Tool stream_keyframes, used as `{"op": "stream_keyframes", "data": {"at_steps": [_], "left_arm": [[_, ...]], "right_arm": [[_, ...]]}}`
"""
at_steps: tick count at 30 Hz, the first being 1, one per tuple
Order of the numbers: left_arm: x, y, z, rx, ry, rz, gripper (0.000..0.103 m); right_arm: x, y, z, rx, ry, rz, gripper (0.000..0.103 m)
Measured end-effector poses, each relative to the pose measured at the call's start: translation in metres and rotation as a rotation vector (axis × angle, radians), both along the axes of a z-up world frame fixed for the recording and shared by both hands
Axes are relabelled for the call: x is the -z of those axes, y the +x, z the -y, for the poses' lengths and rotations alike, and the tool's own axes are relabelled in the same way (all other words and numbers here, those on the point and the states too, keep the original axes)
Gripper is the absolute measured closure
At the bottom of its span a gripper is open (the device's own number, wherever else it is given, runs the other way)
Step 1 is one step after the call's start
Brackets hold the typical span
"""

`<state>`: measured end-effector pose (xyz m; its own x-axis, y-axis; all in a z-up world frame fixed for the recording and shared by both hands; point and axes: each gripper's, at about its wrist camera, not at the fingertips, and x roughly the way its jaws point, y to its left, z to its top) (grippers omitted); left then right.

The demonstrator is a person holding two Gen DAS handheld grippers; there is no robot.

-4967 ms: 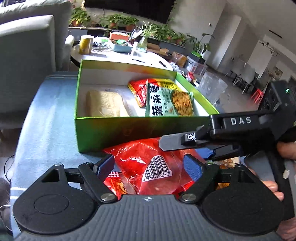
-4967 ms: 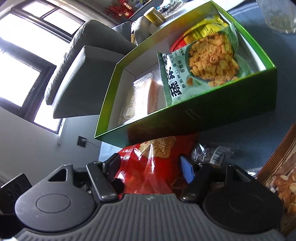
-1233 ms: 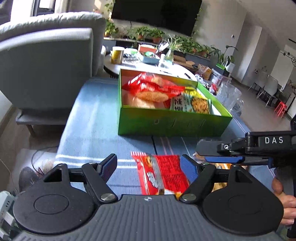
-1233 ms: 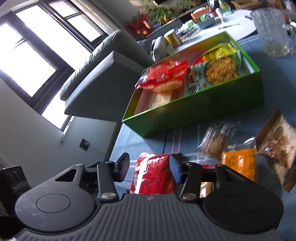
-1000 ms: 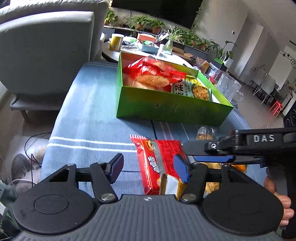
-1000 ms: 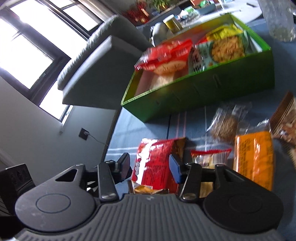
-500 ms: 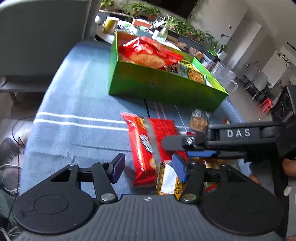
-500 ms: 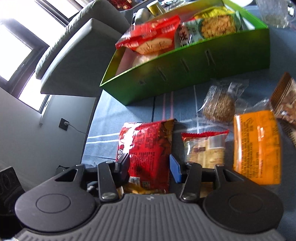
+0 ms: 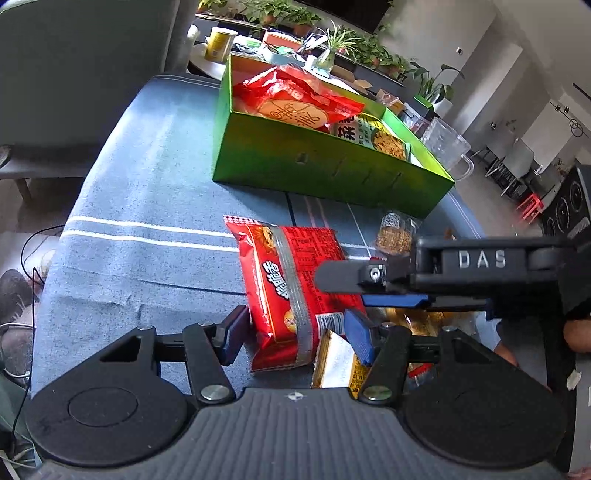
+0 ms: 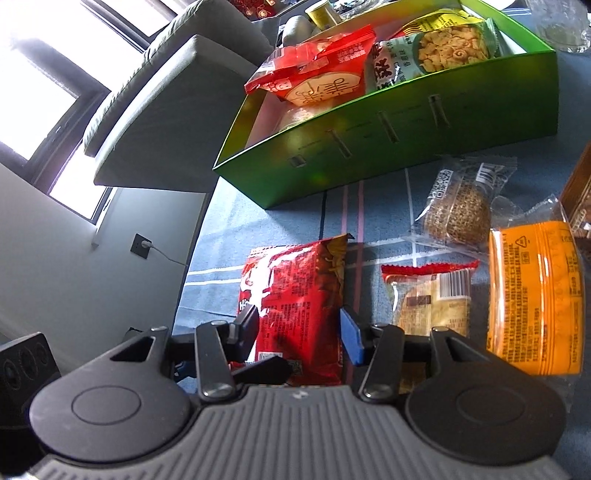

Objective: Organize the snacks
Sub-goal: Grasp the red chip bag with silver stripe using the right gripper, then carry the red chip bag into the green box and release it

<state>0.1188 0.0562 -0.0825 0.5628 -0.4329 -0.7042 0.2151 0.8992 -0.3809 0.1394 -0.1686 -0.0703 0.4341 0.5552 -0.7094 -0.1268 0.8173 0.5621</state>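
Right tongs (image 10: 299, 325) pinch narrow on the red bag (image 10: 295, 280) lying on the counter (image 10: 258, 229). Left tongs (image 9: 295, 328) have just been closing around it, not squeezing yet. Next, I think, lift it into the green box (image 9: 314, 166) at 12 o'clock.

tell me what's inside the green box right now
Inside the green box a red snack bag lies on top at one end, beside a green-and-white snack pack with a yellow packet behind. A pale item shows under the red bag; most of it and the floor are covered.
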Motion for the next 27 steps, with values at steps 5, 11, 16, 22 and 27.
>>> {"op": "stream_keyframes", "data": {"at_steps": [5, 11, 16, 22, 27], "left_arm": [[0.0, 0.002, 0.008, 0.011, 0.018, 0.013, 0.054], [-0.021, -0.012, 0.015, 0.012, 0.061, 0.092, 0.055], [-0.053, -0.025, 0.018, 0.017, 0.065, 0.211, 0.055], [-0.066, -0.029, 0.028, 0.035, 0.075, 0.25, 0.055], [-0.076, -0.024, 0.037, 0.054, 0.093, 0.28, 0.055]], "right_arm": [[-0.001, 0.0, -0.009, -0.031, -0.033, 0.02, 0.05], [-0.005, -0.004, -0.016, -0.059, -0.053, 0.07, 0.052], [-0.036, -0.024, -0.013, -0.069, -0.04, 0.215, 0.052], [-0.05, -0.029, 0.003, -0.037, 0.004, 0.269, 0.052], [-0.059, -0.031, 0.007, -0.016, 0.01, 0.302, 0.052]]}}
